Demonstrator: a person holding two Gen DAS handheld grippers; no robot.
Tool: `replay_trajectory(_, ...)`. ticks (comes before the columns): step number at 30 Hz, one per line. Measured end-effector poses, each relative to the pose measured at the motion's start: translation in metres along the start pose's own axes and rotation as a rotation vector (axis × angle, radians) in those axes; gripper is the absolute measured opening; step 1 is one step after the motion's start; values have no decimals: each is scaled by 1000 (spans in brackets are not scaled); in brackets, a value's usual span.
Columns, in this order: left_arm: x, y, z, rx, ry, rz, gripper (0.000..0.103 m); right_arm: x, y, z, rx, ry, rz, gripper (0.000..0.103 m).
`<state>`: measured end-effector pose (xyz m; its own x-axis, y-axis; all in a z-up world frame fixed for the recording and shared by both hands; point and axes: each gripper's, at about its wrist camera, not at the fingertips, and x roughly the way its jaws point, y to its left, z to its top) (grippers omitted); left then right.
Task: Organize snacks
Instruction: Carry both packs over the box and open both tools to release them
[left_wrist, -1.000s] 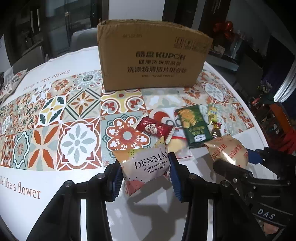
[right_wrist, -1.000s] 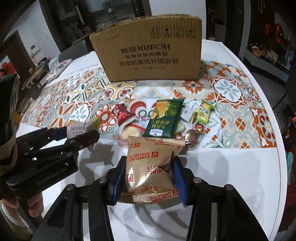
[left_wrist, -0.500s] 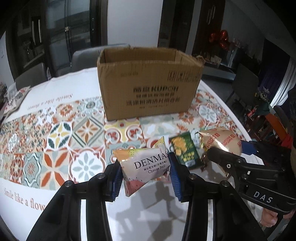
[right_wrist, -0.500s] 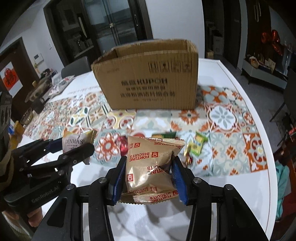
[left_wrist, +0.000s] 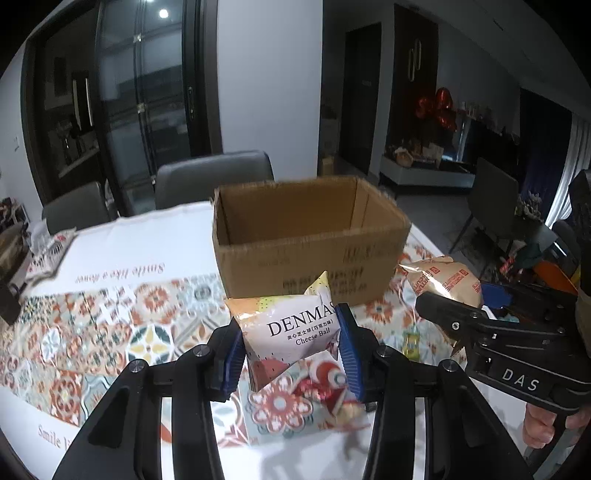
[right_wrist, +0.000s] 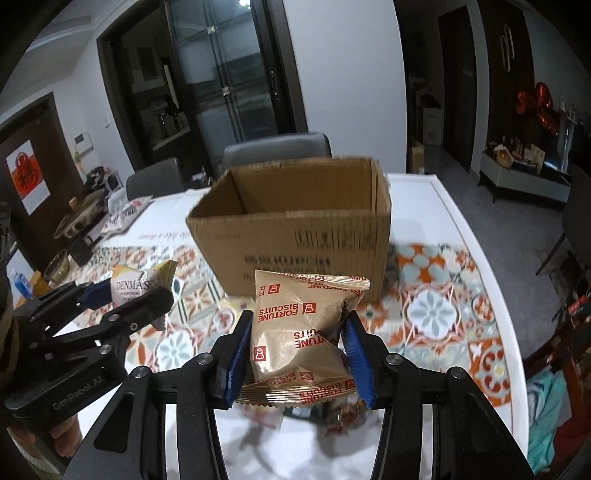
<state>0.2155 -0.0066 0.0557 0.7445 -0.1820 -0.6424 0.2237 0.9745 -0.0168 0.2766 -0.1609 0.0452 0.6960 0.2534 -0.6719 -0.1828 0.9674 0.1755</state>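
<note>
We hold one snack in each claw, and both are up in the air on the near side of the cardboard box (left_wrist: 310, 251). Our left claw (left_wrist: 290, 349) is squeezed onto the white cheese ball bag (left_wrist: 291, 332), with one blue pad pressing each side of it. Our right claw (right_wrist: 295, 356) is squeezed onto the gold biscuit bag (right_wrist: 299, 325) in the same way. From the left camera we also see the gold bag just off the box's right corner.

The box stands on the worktop (left_wrist: 122, 240), which wears a cloth with bright flower tiles. Its top is open and we see bare brown walls inside. We cannot see the bottom of it from here. A few small snacks (left_wrist: 328, 387) lie on the cloth under our claws, in front of the box.

We think both bags are very light and puffy, full of air. The wrappers look shiny and smooth, so they could slip if we hold too loosely. The treats inside could crack if we pinch too hard. Holding the fat middle of each bag, as we do now, seems best, because the flat sealed edges are thin and floppy.

We guess the bags should go over the near wall of the box and drop in. They would fall softly.
</note>
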Motion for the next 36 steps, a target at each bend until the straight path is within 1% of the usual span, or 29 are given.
replay_trajectory(10,1,5,52,25,-73,30,45,-4,0,55,-33,-84,-5,49)
replay_trajectory(15,12,9,73,33,-86,35,45,1,-1,77,-43,-100,-4,49)
replay_trajectory(26,53,21,93,20,-45,24,45,31,-2,109,-75,-91,-16,49)
replay_trajectory(36,89,27,106,32,-15,32,45,64,-12,127,-77,-65,-35,49)
